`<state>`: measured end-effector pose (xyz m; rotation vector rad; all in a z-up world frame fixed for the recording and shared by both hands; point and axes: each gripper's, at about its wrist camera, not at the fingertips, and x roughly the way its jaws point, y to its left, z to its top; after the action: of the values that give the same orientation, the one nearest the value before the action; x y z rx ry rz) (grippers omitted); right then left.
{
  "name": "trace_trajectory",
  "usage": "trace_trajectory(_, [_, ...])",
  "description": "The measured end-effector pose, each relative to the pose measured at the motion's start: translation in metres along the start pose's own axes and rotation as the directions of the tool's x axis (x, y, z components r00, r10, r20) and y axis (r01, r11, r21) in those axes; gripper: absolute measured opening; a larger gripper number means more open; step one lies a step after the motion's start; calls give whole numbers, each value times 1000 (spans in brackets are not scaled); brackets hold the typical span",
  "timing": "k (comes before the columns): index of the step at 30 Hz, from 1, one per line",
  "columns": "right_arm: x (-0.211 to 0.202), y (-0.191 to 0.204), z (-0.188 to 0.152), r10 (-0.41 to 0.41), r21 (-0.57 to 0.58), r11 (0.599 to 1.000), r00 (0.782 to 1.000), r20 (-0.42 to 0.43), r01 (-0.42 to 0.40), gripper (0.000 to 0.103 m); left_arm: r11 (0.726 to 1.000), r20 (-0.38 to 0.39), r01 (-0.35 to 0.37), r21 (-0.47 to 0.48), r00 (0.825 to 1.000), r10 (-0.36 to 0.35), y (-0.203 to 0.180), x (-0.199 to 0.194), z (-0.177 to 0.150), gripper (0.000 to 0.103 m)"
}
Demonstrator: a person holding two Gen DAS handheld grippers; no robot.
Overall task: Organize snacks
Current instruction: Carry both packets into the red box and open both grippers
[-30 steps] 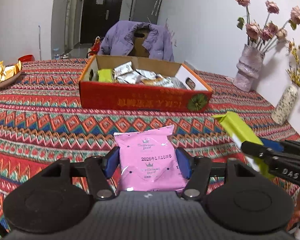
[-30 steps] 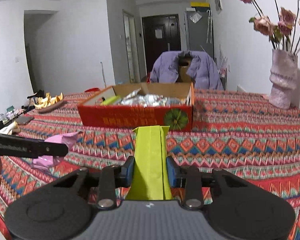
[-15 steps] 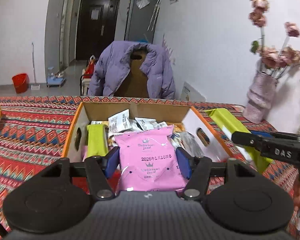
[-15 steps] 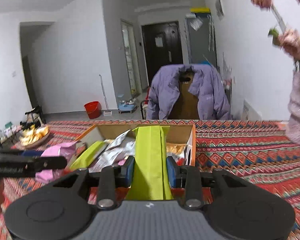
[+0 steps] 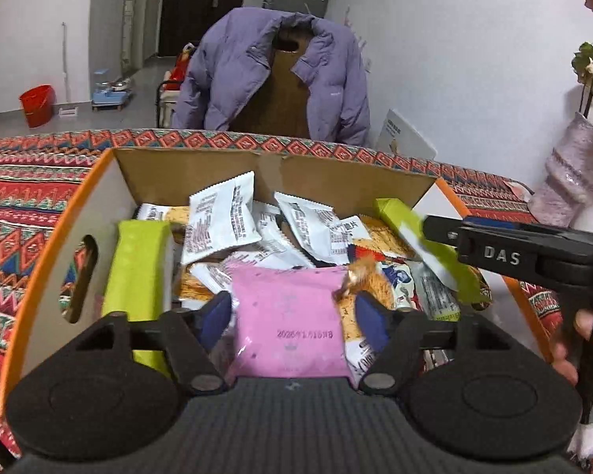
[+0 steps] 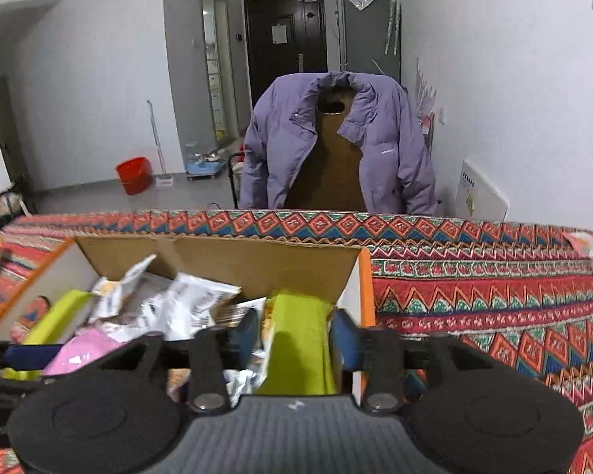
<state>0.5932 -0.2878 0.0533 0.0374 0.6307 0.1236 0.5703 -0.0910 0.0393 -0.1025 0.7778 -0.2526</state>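
A cardboard box with orange rim holds several snack packets. My left gripper is open over the box; a pink packet lies between its spread fingers, free of the pads. My right gripper is open over the box's right end; a lime-green packet sits loose between its fingers. The right gripper also shows in the left wrist view with the green packet. Another green packet lies at the box's left side.
The box stands on a table with a patterned red cloth. A chair with a purple jacket stands behind the table. A pink vase stands at the right. A red bucket is on the floor.
Both grippers moved forward and down over the box. Both opened and let go of their packets, which now drop into the box.
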Motion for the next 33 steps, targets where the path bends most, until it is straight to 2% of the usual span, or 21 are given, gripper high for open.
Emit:
trace_trajectory(1, [3,1,1,1,-5,1000,1000,3,-1,60,1000,3,3,-2,1000,-3,1,0,0,82])
trace_trajectory(2, [5,1,0,1,-6,1000,1000,6,-1,61,1000,6,6,-3,1000,-6,1,0,0,84])
trace_trajectory(6, [0,3,-1,13,-24,1000,1000,13,-13,70,1000,2,15,-6,1000,-15,3,0,3,84])
trace_trajectory(12, [-14,7,0,30,-45,999,999,16,-29,71,1000,44,5,26,999,-6,2,-24,8,84])
trace_trajectory(17, [-45,11,8,48,-60,997,998,47,-45,75,997,107,-49,56,993,43,7,-61,15,84])
trace_trajectory(20, [-73,14,8,59,-68,996,996,67,-55,85,994,155,-79,79,986,66,10,-92,16,86])
trace_trajectory(24, [-117,20,6,67,-90,994,992,104,-57,87,987,231,-122,106,968,95,10,-132,7,90])
trace_trajectory(27, [-148,25,-1,78,-97,993,989,129,-65,95,984,282,-137,115,954,100,8,-163,-4,95])
trace_trajectory(33, [-208,40,-29,105,-111,990,979,177,-87,96,977,348,-146,152,933,85,0,-216,-39,98])
